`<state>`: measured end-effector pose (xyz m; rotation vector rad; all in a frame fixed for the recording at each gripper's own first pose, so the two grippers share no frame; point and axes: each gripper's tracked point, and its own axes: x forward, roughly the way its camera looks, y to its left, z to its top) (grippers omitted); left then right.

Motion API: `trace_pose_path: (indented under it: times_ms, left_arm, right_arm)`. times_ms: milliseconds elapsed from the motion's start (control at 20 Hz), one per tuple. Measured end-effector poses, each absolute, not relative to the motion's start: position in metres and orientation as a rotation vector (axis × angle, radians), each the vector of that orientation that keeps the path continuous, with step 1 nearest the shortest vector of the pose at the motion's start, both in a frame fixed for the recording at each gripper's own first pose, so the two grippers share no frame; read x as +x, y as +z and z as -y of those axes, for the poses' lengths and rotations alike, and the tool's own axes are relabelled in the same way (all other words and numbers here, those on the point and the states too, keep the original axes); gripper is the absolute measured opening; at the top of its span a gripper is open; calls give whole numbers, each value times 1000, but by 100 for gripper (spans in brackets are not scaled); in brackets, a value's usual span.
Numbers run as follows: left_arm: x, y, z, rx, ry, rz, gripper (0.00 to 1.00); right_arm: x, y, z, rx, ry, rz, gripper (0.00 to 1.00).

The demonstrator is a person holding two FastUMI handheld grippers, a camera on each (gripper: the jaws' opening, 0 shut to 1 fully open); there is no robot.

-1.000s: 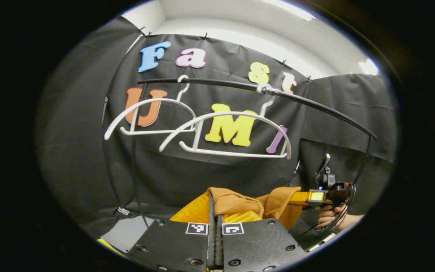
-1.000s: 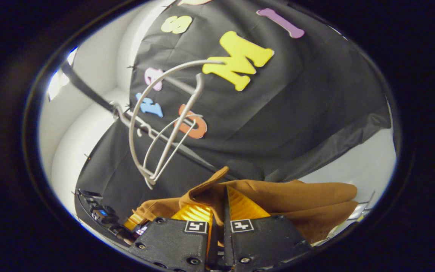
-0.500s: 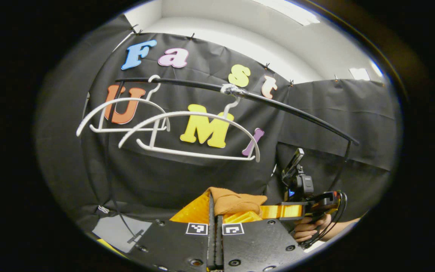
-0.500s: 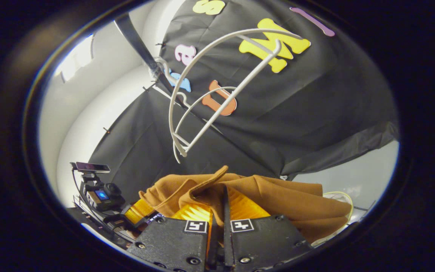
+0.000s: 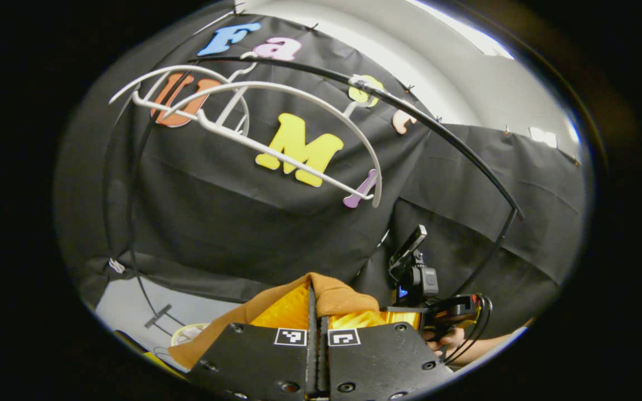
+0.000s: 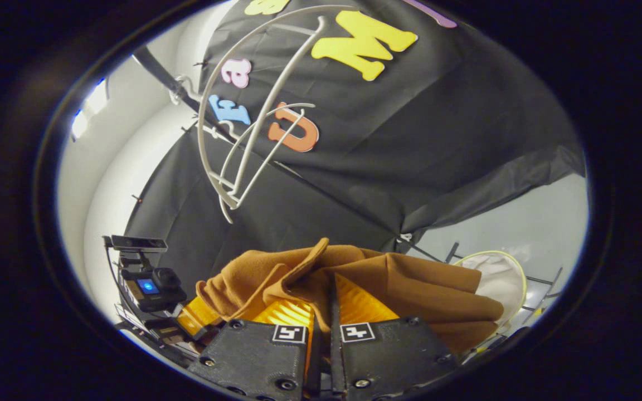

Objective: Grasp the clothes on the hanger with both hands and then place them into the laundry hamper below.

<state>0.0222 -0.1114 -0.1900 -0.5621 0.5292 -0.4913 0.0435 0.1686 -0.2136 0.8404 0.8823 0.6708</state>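
Observation:
A brown garment [image 6: 410, 287] hangs bunched between my two grippers, off the hangers. My right gripper [image 6: 327, 291] is shut on a fold of it, and the cloth spreads to the right over the white hamper [image 6: 496, 278] with its yellow rim. My left gripper [image 5: 316, 294] is shut on another fold of the garment [image 5: 337, 295], with a flap drooping at lower left. In the left gripper view the right gripper [image 5: 404, 317] sits close on the right, held by a hand [image 5: 449, 340]. In the right gripper view the left gripper [image 6: 195, 317] shows at lower left.
Two bare white hangers [image 5: 265, 111] hang on a black rail [image 5: 443, 139] above and behind, seen too as hangers [image 6: 243, 133] in the right gripper view. The rail's stand foot [image 5: 156, 317] rests on the pale floor, beside the hamper rim [image 5: 187, 332].
Both grippers have come down with the garment still held. The hangers and rail sit higher in the views, and the hamper and floor have come into sight.

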Motion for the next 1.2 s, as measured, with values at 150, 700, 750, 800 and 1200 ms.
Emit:
trace_pose_path:
  times_ms: [150, 700, 750, 800, 1200]
  left_arm:
    - [26, -227, 111, -590, -473, -592, 0]
    - [3, -387, 98, -420, -342, -953, 0]
    - [-1, -399, 95, -386, -322, -990, 0]
    - [-7, -405, 85, -351, -295, -1029, 1]
    - [-30, -436, 73, -293, -212, -1163, 75]
  right_arm:
    - [52, -248, -160, 832, 618, -920, 10]
    - [58, -438, -144, 655, 271, -1210, 2]
    - [56, -447, -138, 611, 244, -1233, 13]
    - [53, -450, -135, 575, 225, -1256, 15]
    - [47, -417, -105, 409, 197, -1145, 53]
